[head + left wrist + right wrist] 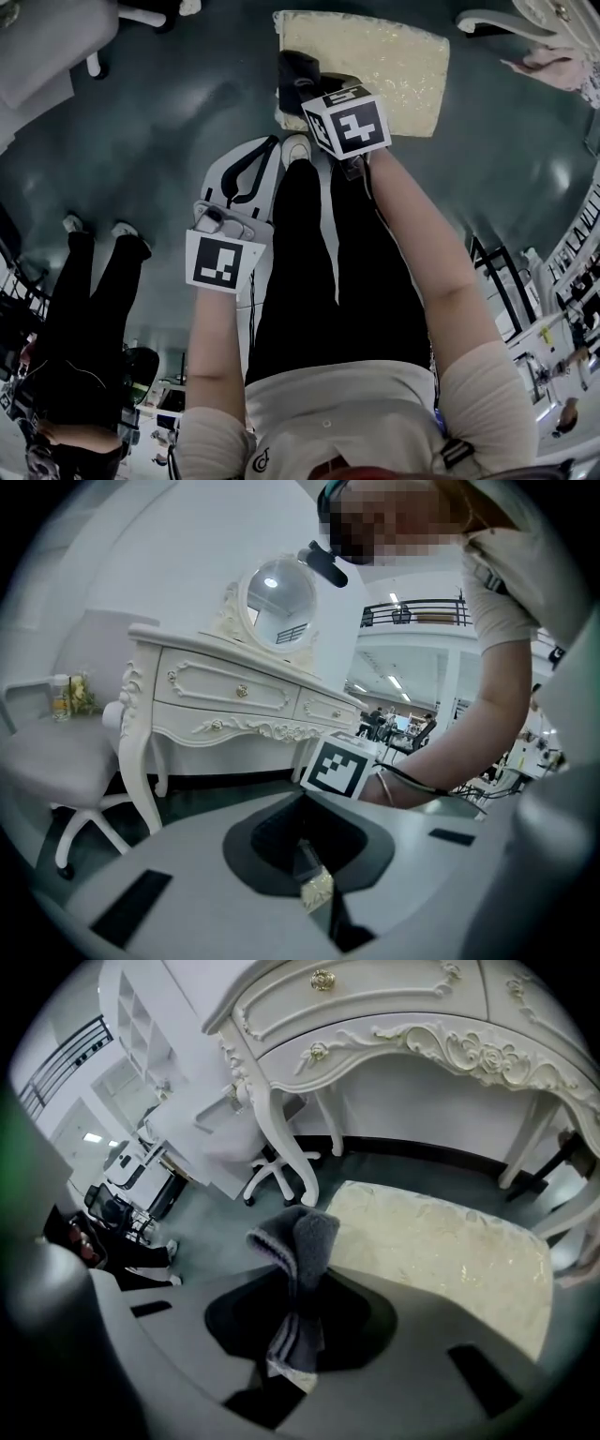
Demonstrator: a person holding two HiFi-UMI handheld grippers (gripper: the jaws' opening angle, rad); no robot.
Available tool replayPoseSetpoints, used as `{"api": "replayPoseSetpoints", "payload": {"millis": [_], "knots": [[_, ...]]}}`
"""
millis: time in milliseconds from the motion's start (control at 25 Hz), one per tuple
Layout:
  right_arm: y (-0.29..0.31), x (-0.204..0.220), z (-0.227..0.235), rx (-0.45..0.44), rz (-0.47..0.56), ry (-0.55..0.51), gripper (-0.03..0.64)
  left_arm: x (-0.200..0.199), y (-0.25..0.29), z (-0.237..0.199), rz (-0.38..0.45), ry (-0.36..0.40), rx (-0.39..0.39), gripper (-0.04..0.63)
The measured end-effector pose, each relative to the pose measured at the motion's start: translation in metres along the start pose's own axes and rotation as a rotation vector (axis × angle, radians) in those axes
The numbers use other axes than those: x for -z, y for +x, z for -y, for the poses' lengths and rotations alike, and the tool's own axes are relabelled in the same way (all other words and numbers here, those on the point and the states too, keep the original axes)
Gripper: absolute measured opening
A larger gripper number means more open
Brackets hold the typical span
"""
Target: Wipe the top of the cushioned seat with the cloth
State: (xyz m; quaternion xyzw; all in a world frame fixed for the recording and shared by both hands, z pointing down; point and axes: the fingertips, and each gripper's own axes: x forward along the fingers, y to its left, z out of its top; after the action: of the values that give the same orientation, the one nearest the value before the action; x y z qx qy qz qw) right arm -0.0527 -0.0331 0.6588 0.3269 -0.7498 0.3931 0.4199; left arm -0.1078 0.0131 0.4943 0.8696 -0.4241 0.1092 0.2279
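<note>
Cloth [298, 1241] in right tool [292, 1330], near seat [441, 1251]

Head view looks steeply down from above the person [347, 412], the cushioned seat [394, 56] ahead. Right gripper view rides close above the seat, facing the dressing table [375, 1007] behind it. Left gripper view, farther back, faces that same table level.

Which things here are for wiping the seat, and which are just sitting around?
For the job:
cloth, clamped in the jaws of the right gripper
cushioned seat

Just around:
dressing table
mirror
white chair
left gripper, jaws together on nothing
</note>
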Motion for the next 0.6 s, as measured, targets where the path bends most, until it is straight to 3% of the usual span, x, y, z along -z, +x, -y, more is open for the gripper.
{"api": "replayPoseSetpoints", "payload": {"millis": [600], "knots": [[-0.001,0.013,0.049,-0.006,-0.031,-0.030,0.086,-0.001,0.038,0.028,-0.017,0.013,0.036,0.014]]}}
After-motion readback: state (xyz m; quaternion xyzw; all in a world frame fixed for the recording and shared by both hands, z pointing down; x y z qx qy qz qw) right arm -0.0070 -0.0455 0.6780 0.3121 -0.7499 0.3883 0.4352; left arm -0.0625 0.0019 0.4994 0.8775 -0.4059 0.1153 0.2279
